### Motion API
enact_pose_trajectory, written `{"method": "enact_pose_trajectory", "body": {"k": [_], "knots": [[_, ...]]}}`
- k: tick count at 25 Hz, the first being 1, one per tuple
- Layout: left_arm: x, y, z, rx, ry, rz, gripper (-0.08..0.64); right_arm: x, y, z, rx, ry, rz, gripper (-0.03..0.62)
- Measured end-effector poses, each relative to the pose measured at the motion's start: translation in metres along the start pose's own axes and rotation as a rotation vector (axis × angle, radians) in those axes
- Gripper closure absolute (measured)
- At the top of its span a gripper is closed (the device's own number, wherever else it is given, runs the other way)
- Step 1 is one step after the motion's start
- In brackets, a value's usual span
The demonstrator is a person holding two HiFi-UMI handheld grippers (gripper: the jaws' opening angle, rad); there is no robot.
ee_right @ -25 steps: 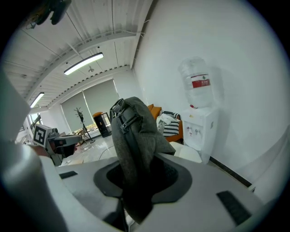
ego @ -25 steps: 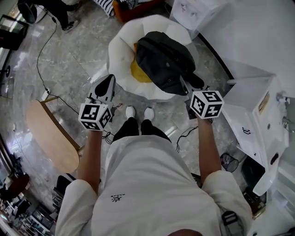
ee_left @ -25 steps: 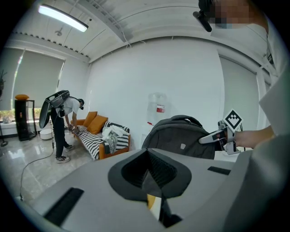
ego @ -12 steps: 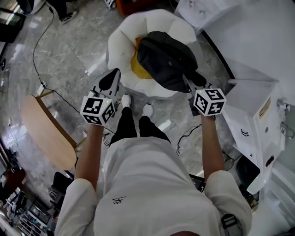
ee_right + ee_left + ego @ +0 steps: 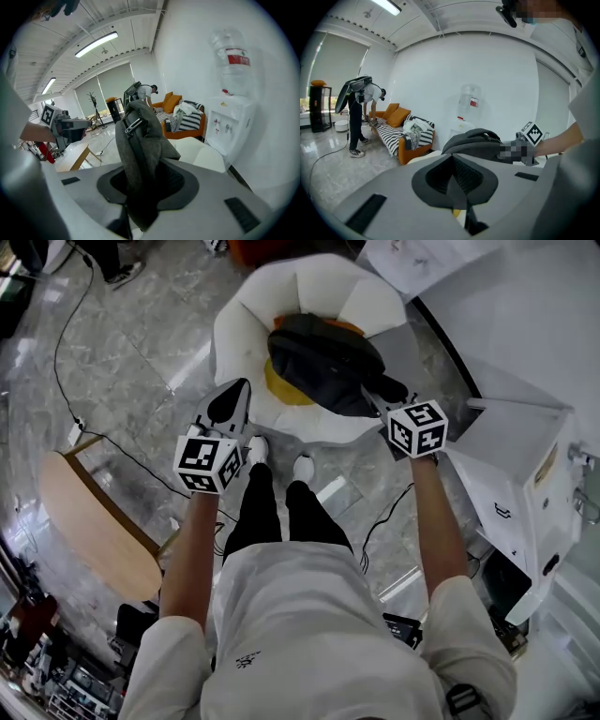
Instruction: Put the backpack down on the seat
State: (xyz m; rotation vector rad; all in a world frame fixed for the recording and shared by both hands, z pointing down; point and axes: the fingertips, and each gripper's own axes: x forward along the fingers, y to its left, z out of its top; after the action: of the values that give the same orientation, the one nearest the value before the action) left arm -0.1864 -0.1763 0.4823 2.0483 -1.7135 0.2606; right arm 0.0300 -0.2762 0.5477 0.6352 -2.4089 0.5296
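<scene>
Backpack (image 5: 323,362) lowered nearer seat (image 5: 309,287) vs 1 s ago, clamped in R gripper (image 5: 375,396), L gripper (image 5: 234,396) jaws together, empty, seat centre mostly covered.

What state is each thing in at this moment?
right gripper: shut on the backpack.
left gripper: shut, empty.
backpack: held over the seat; whether it touches is unclear.
seat: upright, its middle partly covered by the backpack.

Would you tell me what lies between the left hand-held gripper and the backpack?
In the head view, the seat's white rim and yellow cushion separate the left hand-held gripper from the backpack.
</scene>
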Motion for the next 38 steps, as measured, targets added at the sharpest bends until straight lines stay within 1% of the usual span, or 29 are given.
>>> {"method": "enact_pose_trajectory", "body": {"k": [7, 12, 17, 21, 24, 27, 31, 33, 38], "knots": [[0.042, 0.022, -0.028, -0.012, 0.039, -0.017, 0.546, 0.077, -0.025, -0.034, 0.056, 0.059, 0.092, 0.463], [0.064, 0.034, -0.056, -0.017, 0.054, -0.014, 0.546, 0.117, -0.032, -0.066, 0.064, 0.1, 0.155, 0.463], [0.083, 0.053, -0.084, -0.07, 0.049, 0.016, 0.546, 0.146, -0.04, -0.098, 0.122, 0.123, 0.2, 0.463], [0.099, 0.049, -0.106, -0.068, 0.069, -0.017, 0.546, 0.166, -0.045, -0.122, 0.176, 0.145, 0.252, 0.465], [0.116, 0.05, -0.118, -0.072, 0.073, -0.03, 0.546, 0.182, -0.046, -0.134, 0.213, 0.157, 0.311, 0.465], [0.128, 0.05, -0.128, -0.072, 0.08, -0.044, 0.546, 0.19, -0.047, -0.144, 0.23, 0.171, 0.358, 0.465], [0.139, 0.049, -0.141, -0.062, 0.085, -0.059, 0.546, 0.201, -0.054, -0.157, 0.235, 0.188, 0.386, 0.465], [0.147, 0.053, -0.146, -0.054, 0.078, -0.067, 0.546, 0.21, -0.059, -0.16, 0.223, 0.195, 0.387, 0.465], [0.167, 0.068, -0.162, -0.042, 0.07, -0.069, 0.546, 0.237, -0.074, -0.162, 0.175, 0.191, 0.331, 0.463]]}}
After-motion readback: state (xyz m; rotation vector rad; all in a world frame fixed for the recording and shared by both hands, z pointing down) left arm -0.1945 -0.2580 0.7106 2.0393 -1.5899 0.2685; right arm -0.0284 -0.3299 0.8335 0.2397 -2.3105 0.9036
